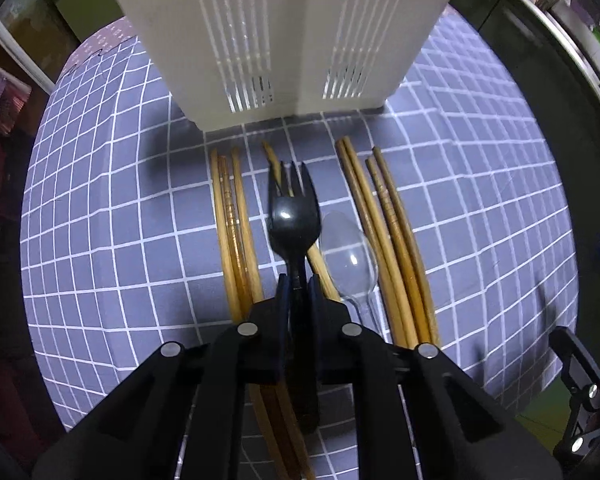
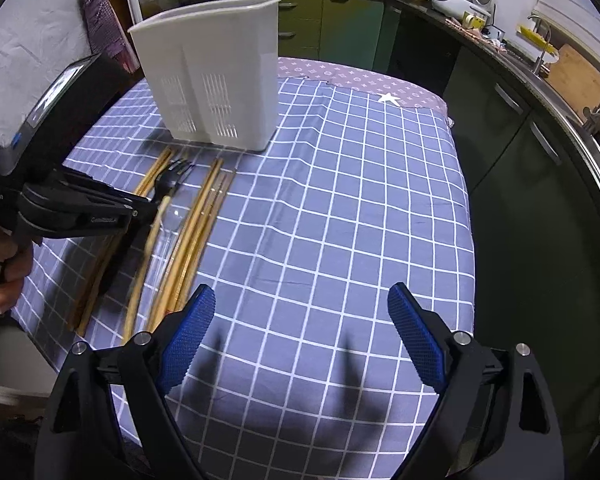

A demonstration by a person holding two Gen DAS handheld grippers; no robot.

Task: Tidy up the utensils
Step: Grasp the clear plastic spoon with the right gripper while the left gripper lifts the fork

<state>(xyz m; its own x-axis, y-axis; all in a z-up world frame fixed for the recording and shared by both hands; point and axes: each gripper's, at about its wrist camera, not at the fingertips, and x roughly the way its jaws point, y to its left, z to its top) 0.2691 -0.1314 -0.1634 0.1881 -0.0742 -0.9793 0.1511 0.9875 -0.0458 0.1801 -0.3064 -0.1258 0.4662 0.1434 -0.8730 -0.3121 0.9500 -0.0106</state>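
Observation:
My left gripper (image 1: 298, 286) is shut on the handle of a black plastic fork (image 1: 293, 212), tines pointing toward the white slotted utensil holder (image 1: 276, 40). The fork is just above the cloth. Wooden chopsticks (image 1: 234, 232) lie left and right (image 1: 384, 240) of it, and a clear plastic spoon (image 1: 350, 258) lies beside it. In the right wrist view the left gripper (image 2: 150, 204) holds the fork (image 2: 174, 178) in front of the holder (image 2: 212, 76). My right gripper (image 2: 300, 336) is open and empty above bare cloth, right of the chopsticks (image 2: 196, 236).
The table carries a blue checked cloth (image 2: 360, 200), with a purple patterned cloth (image 2: 360, 80) at the far edge. Kitchen counters, a sink (image 2: 596, 116) and green cabinets run along the right and back. A wall stands at the left.

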